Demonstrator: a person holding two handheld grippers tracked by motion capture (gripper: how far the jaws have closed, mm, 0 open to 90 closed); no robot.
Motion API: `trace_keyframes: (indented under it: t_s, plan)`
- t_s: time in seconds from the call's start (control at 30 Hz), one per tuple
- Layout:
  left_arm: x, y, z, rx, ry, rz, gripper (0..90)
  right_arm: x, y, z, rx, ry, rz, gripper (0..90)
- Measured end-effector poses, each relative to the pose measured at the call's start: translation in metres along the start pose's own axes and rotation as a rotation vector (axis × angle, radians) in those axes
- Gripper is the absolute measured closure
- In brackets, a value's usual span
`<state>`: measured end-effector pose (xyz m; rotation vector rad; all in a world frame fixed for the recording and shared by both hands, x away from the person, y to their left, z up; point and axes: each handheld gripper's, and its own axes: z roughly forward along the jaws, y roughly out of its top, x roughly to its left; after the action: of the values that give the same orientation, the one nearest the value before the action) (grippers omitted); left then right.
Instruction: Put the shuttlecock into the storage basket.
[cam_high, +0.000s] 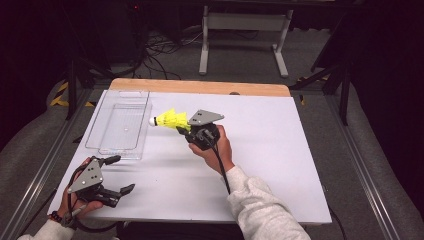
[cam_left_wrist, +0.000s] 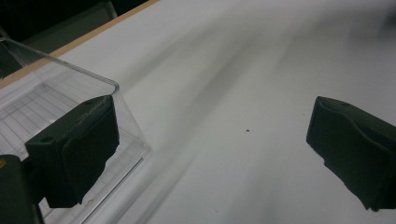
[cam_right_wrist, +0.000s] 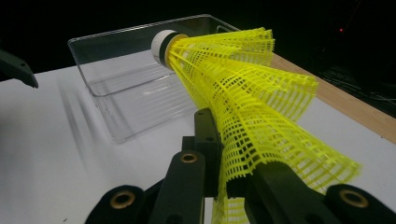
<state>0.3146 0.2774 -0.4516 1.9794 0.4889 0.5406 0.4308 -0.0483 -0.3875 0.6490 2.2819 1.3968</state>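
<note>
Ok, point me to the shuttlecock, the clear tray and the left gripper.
shuttlecock (cam_right_wrist: 243, 88), right gripper view, on the yellow mesh skirt.
clear tray (cam_high: 107, 117), high view, on its left wall.
left gripper (cam_high: 121, 174), high view, midway between its open fingers.

Left hand-held gripper rests near the counter's front left corner, jaws wide; right hand-held gripper is clamped tight mid-counter.

black two-jaw grippers, left gripper, right gripper, grey three-cornered plates, black cables, light grey sleeves
</note>
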Motion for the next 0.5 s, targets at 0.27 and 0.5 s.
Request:
trace_keyframes:
  t_s: [0.27,0.5]
  plan:
    - [0.001,-0.001,-0.001,-0.001,-0.002,-0.005,3.2,0.007,0.013,0.015,0.014,0.035,-0.032,87.5]
    - [0.002,-0.001,-0.003,-0.008,0.001,-0.012,2.7,0.012,0.019,0.028,0.015,0.073,-0.031,87.5]
